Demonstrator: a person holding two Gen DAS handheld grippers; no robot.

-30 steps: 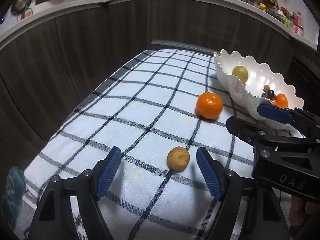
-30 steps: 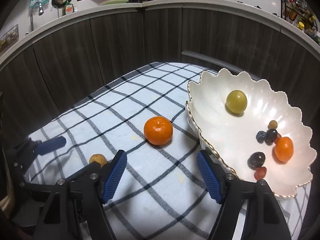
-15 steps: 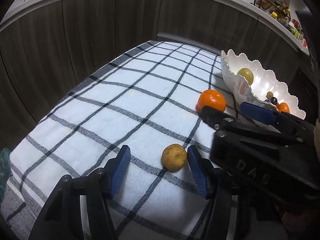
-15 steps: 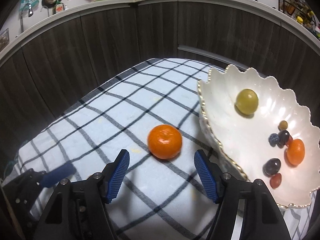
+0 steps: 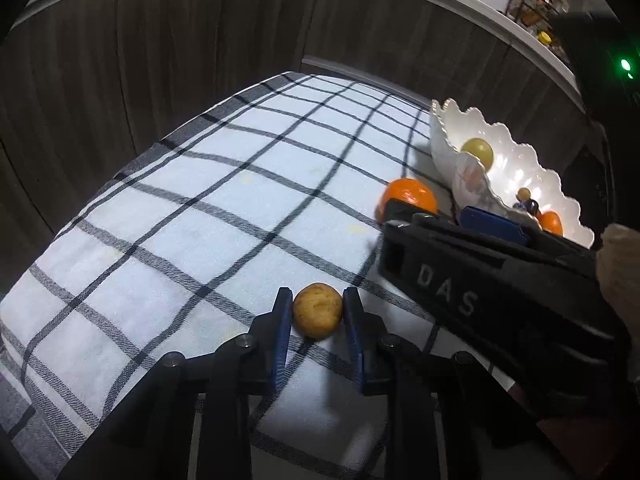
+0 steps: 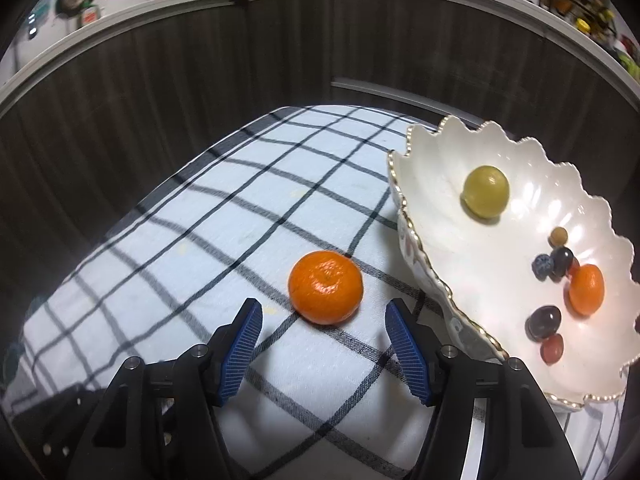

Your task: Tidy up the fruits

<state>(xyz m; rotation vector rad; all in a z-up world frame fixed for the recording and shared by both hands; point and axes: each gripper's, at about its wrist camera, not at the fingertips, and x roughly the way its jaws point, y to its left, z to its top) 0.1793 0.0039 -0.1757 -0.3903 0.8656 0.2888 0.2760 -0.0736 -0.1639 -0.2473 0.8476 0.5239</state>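
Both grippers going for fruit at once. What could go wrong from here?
1. The left gripper is shut on the small round brown fruit near the fingertips; it may squirt out on lifting.
2. The right gripper, whose jaws have just been closing, sits short of the orange; closing now could roll it away.
3. Its right finger is near the bowl rim and might knock it.

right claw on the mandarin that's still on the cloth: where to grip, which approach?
Grip the mandarin across its widest middle, pads on its left and right flanks. It sits flattened, stem dimple up, so the sides give the best seat. Come from the near side, angled down: the right claw, jaws just narrowing, nothing between them yet, already lines up. The bowl rim crowds the right pad, so keep slightly left.
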